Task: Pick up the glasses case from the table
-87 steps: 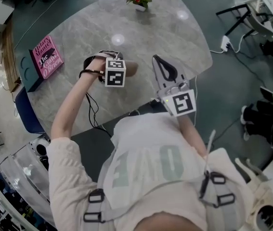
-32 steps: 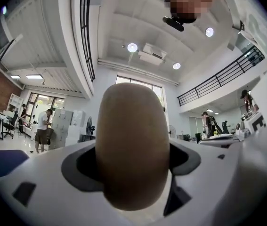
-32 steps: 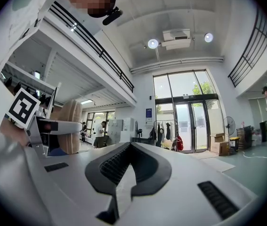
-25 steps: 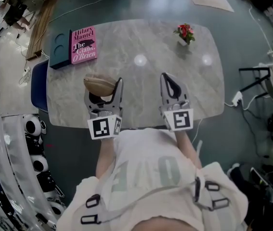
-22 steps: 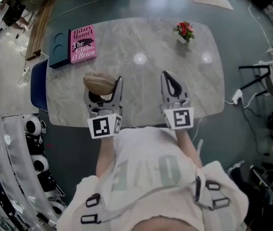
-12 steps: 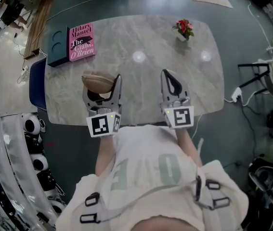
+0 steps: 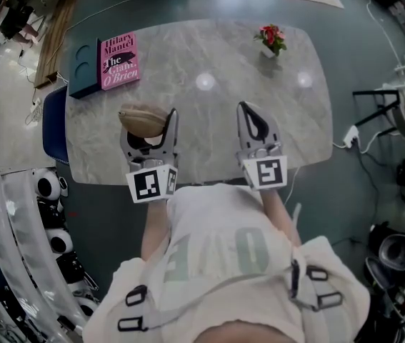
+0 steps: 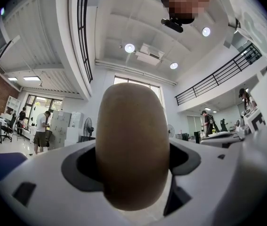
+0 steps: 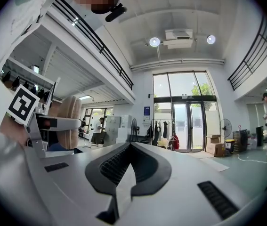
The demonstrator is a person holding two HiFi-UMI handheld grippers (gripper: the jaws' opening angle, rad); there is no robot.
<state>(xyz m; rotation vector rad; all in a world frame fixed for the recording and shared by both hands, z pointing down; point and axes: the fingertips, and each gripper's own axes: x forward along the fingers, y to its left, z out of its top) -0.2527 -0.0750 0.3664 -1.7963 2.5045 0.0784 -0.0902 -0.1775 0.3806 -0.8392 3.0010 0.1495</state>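
Left gripper (image 7: 149, 122): jaws closed on the glasses case (image 7: 142, 119), one jaw on each side of it. The case is tan with rounded ends and fills the middle of the left gripper view. There it stands on end and sticks out above and below the jaws. That camera points out into the room (ceiling lights, balcony rail), not down at the surface.

Case location in the head view: over the near-left part of the marble surface (image 7: 209, 131), held at the tips of the left jaws. Can't tell from any view whether there is a gap between the case and the surface.

Right gripper (image 7: 250, 114): jaws shut with the tips meeting and nothing between them, confirmed in the right gripper view. It sits over the near-centre of the surface, well apart from the case and roughly parallel to the left gripper. The right gripper view also shows the left gripper's marker cube (image 9: 23, 103) off to its left, with the case clamped upright beside it.

Other things on the surface:
- Pink book (image 7: 118, 61) at the far-left corner, lying partly on a dark teal tray (image 7: 83, 73).
- Small potted plant with red flowers (image 7: 270, 38) at the far right.
- Blue chair (image 7: 52, 123) at the left edge of the surface.
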